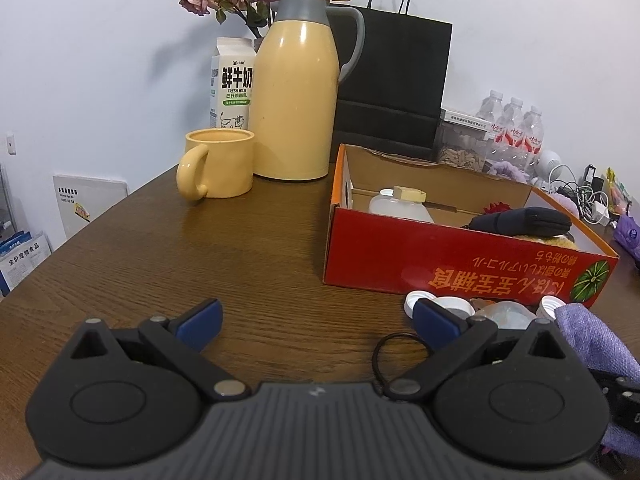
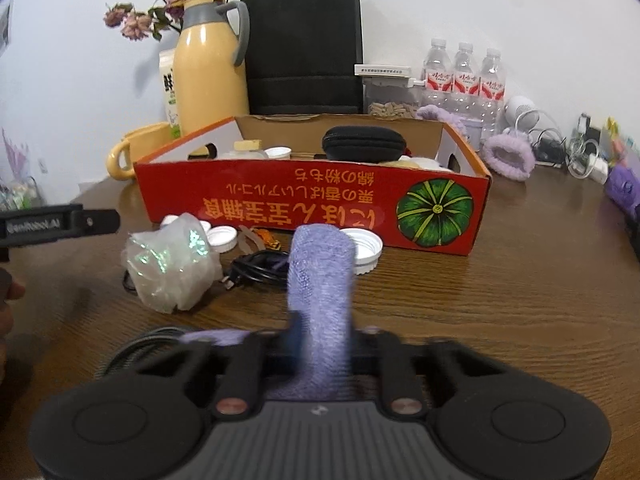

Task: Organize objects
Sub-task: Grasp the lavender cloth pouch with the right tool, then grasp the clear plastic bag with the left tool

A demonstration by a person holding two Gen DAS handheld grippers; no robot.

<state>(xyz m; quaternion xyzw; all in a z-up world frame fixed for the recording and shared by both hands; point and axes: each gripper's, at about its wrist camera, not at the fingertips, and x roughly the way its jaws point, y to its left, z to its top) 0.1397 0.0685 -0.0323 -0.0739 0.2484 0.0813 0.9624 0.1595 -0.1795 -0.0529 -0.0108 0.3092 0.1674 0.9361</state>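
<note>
A red cardboard box (image 1: 460, 256) (image 2: 312, 208) stands on the wooden table, holding a black pouch (image 2: 364, 144) (image 1: 520, 220), a white bottle (image 1: 400, 204) and other items. My right gripper (image 2: 320, 328) is shut on a purple cloth (image 2: 320, 280), held above the table in front of the box; the cloth shows at the right edge of the left wrist view (image 1: 600, 336). My left gripper (image 1: 316, 320) is open and empty over bare table, left of the box. Loose white caps (image 2: 360, 246), a crumpled plastic bag (image 2: 172, 264) and a black cable (image 2: 256, 268) lie before the box.
A yellow thermos (image 1: 296, 88), yellow mug (image 1: 218, 164), milk carton (image 1: 232, 84) and black paper bag (image 1: 392, 80) stand behind. Water bottles (image 2: 464, 76), a purple headband (image 2: 508, 156) and chargers (image 2: 580, 160) lie at the right. A black hair tie (image 1: 396, 354) lies near my left gripper.
</note>
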